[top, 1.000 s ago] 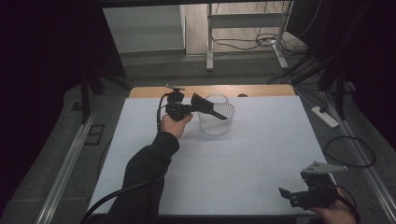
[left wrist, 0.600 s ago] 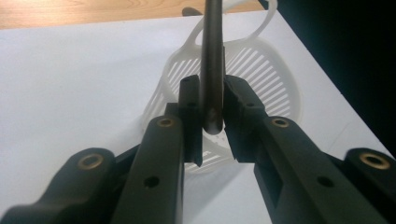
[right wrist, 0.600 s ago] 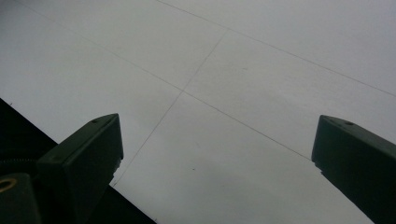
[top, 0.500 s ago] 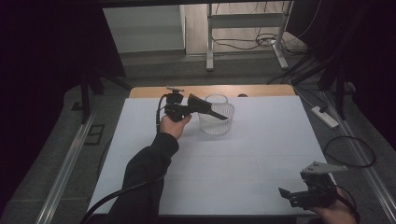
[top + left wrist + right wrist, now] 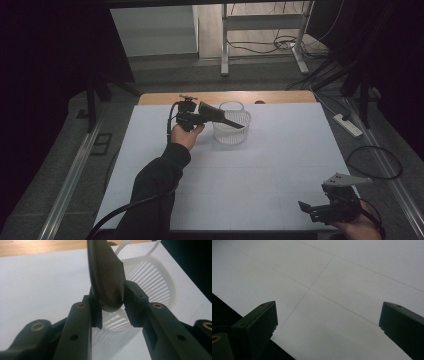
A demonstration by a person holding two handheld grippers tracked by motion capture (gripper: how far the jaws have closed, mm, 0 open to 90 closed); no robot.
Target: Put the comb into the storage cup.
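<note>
Nearest the person, the right gripper (image 5: 312, 210) sits at the near right corner of the white table (image 5: 280, 165), well apart from the work. Its own view looks down between widely parted jaws at bare tabletop; nothing is between them.

Farther out, the left gripper (image 5: 112, 311) hangs above the far middle of the table, reaching toward the white slatted basket (image 5: 232, 131). Between its jaws sits a dark flat oval piece (image 5: 106, 277), finely ribbed, perhaps a brush or a spatula head; I cannot tell which. The jaws have just been opening. In the left gripper view a sliver of gap shows at the left pad, while the right pad looks to be against the piece's edge. I judge the grip slackened, the piece barely pinched if at all.

Key relation: the piece's long axis runs straight away from the jaws, out over the basket's open mouth, and seen from the high view it slopes down into the bowl. The basket lies directly ahead of and under the jaws, so a release should drop the piece inside. The left hand (image 5: 184, 135) is by far the nearer.
</note>
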